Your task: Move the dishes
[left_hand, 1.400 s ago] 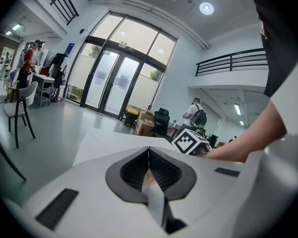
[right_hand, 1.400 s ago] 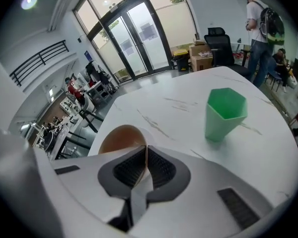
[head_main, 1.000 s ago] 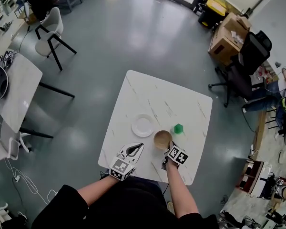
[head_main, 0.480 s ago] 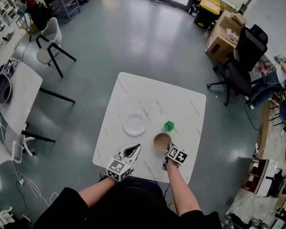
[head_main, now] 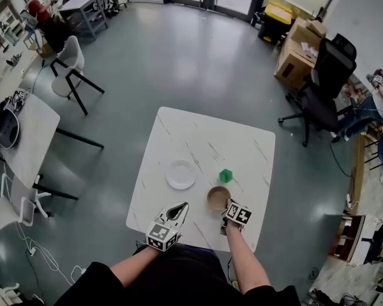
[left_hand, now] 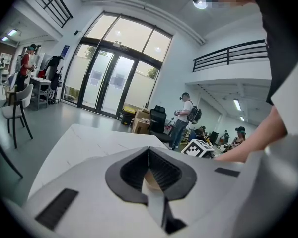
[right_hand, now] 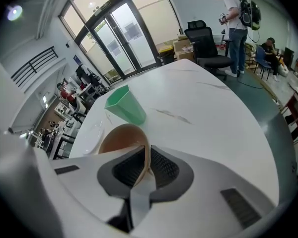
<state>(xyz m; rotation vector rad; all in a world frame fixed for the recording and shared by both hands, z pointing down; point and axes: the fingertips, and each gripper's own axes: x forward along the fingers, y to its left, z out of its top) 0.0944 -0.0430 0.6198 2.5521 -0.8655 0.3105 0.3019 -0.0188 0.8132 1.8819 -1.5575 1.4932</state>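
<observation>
At the near edge of our white table (head_main: 204, 139), our right gripper (right_hand: 148, 156) pinches the rim of the brown bowl (head_main: 217, 197), just short of the green cup (head_main: 225, 175). Our left gripper (left_hand: 149, 158) is closed on nothing, with the white plate (head_main: 180, 174) beyond it.

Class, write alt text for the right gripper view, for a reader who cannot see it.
The right hand-held gripper clamps the near rim of a brown bowl. Beyond it, on a white marble table, stand a green cup and, further left, a white plate.
</observation>
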